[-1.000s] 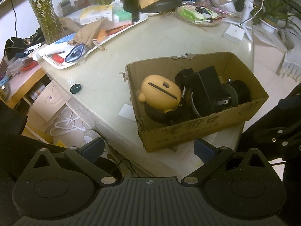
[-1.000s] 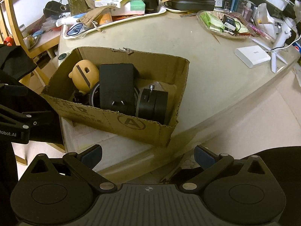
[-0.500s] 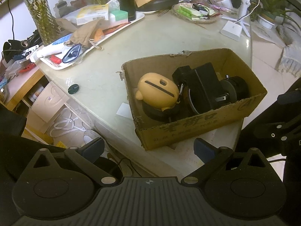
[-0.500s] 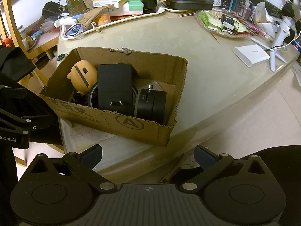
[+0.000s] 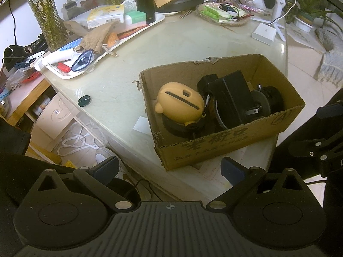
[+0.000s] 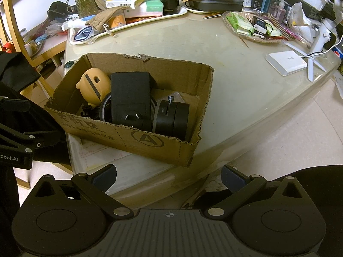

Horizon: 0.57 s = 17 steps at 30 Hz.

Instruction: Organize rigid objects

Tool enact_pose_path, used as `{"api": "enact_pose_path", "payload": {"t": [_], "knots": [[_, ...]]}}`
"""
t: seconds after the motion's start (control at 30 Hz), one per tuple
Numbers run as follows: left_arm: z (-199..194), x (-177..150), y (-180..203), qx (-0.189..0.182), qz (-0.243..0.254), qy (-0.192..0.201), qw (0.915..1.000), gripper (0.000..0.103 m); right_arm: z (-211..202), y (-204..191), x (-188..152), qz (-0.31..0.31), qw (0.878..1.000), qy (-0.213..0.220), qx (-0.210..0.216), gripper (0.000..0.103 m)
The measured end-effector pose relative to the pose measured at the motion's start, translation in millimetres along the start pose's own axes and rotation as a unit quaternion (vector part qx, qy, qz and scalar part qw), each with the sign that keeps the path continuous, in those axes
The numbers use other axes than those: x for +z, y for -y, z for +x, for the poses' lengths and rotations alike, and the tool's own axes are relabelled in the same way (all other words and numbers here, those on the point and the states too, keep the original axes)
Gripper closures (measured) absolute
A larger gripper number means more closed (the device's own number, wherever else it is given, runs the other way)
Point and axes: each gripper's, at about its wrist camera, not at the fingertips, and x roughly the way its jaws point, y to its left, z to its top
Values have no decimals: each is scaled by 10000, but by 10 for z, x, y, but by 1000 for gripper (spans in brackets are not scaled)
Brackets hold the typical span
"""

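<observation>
Near the middle of both wrist views, an open cardboard box (image 5: 225, 143) (image 6: 137, 137) sits at the near edge of a pale bench (image 5: 120, 85) (image 6: 235, 90). Packed inside it are a tan rounded figure (image 5: 180, 105) (image 6: 92, 87) with a dark slot across it, a black power adapter (image 5: 233, 98) (image 6: 130, 98) with its plug prongs facing the front wall, and a black cylindrical part (image 5: 268, 98) (image 6: 171, 117) topped by a small metal knob. In the right wrist view the figure lies in the left part of the box, the adapter in the middle and the cylinder to the right; the three things are crowded together, touching or nearly so.

At the bottom of the left wrist view the left claw (image 5: 170, 167) hangs before the box with its fingers wide apart and nothing between them. The right claw (image 6: 169, 175) in the lower part of the right wrist view is likewise spread wide and empty, held below the box's front wall.

Toward the upper left of both frames, a white tray (image 5: 137, 34) (image 6: 150, 20) heaped with boxes, paper and small items rests on the bench, well apart from the box. A woven dish (image 5: 223, 15) (image 6: 255, 27) of green packets lies toward the upper right, and a white flat device (image 5: 263, 33) (image 6: 286, 62) lies to the right. A small dark round disc (image 5: 84, 101) (image 6: 69, 64) lies on the bench left of the box.
</observation>
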Motion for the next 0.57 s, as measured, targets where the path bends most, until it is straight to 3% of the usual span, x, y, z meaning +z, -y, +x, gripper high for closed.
{"api": "enact_pose_path", "payload": {"t": [0.57], "knots": [[-19,-14,-21,-54,-38,85,9999,0,3,0,4,2,10000,-3,-5,0]]}}
